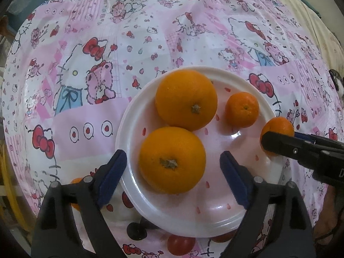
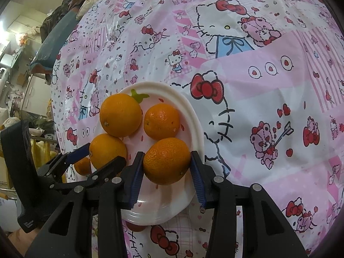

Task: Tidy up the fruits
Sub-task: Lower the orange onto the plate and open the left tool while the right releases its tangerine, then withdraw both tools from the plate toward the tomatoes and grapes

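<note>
A round white plastic plate [image 1: 129, 133] with small red marks and a green leaf print is lying on a table covered by a pink-and-white cartoon-cat plastic tablecloth [image 1: 90, 49]. Two large smooth oranges are sitting on the plate in the left wrist view, the farther large orange [image 1: 186, 99] touching the nearer large orange [image 1: 172, 160], and a small loose mandarin [image 1: 242, 109] is resting apart from them toward the plate's right side. The left hand-held gripper [image 1: 173, 176] is standing wide open, its blue-padded fingers [image 1: 111, 176] flanking the nearer large orange without touching it. The right hand-held gripper [image 2: 166, 172] is clamping a second small mandarin [image 2: 166, 161] between its blue pads at the plate's near rim; whether this fruit is resting on the plate or being held just above it cannot be told. In the left view that gripped mandarin is showing only partly behind the black finger crossing it. Another small orange fruit [image 1: 76, 181] is lying off the plate, mostly hidden behind the left hand-held gripper's finger. A red rounded thing [image 1: 180, 245] is peeking out beneath the plate's near edge, cut off and hard to identify. The room beyond the table is blurred and cluttered.
</note>
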### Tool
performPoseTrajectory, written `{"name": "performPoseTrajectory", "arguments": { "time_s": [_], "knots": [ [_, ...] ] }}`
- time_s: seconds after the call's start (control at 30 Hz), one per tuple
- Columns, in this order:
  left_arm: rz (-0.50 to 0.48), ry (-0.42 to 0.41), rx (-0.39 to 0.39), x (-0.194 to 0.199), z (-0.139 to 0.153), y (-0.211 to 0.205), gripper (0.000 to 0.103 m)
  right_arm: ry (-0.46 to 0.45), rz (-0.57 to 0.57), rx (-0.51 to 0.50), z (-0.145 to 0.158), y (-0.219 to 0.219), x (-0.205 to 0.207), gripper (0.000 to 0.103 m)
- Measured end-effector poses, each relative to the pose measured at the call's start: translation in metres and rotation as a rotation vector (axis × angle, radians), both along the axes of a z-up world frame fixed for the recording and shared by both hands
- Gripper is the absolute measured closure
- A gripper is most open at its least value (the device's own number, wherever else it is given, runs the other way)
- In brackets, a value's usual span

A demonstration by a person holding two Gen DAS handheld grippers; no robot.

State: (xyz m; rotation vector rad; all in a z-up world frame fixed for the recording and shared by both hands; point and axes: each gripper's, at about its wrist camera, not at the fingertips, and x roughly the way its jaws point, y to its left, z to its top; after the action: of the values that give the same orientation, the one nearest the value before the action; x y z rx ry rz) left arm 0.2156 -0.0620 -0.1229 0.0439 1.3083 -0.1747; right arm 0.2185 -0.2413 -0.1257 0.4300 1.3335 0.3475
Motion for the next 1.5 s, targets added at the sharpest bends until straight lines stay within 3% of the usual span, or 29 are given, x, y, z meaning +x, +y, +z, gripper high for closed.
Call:
{"name": "performPoseTrajectory", "arguments": {
  "time_s": [0.2,0.27,0.33,0.83,1.03,1.5],
  "knots": [
    [0.01,-0.006,-0.025,-0.006,0.008,0.007,0.017,0.002,-0.016,0.004,0.006,-0.005,0.001,0.057],
    [0.015,-0.01,-0.033,-0.008,0.012,0.009,0.017,0.0,-0.025,0.018,0.008,-0.008,0.0,0.046],
    [0.015,-0.017,-0.034,-0.01,0.016,0.01,0.017,-0.012,-0.03,0.028,0.012,-0.01,-0.002,0.042],
    [0.059,-0.111,-0.008,-0.031,0.049,0.027,0.017,-0.085,-0.029,0.039,0.049,-0.01,-0.017,0.042],
    [0.136,-0.227,-0.026,-0.044,0.08,0.044,0.017,-0.134,-0.037,0.051,0.07,-0.008,-0.029,0.042],
    [0.167,-0.253,-0.031,-0.094,0.108,0.068,0.017,-0.184,-0.012,0.056,0.095,-0.006,-0.074,0.042]
  ]
}}
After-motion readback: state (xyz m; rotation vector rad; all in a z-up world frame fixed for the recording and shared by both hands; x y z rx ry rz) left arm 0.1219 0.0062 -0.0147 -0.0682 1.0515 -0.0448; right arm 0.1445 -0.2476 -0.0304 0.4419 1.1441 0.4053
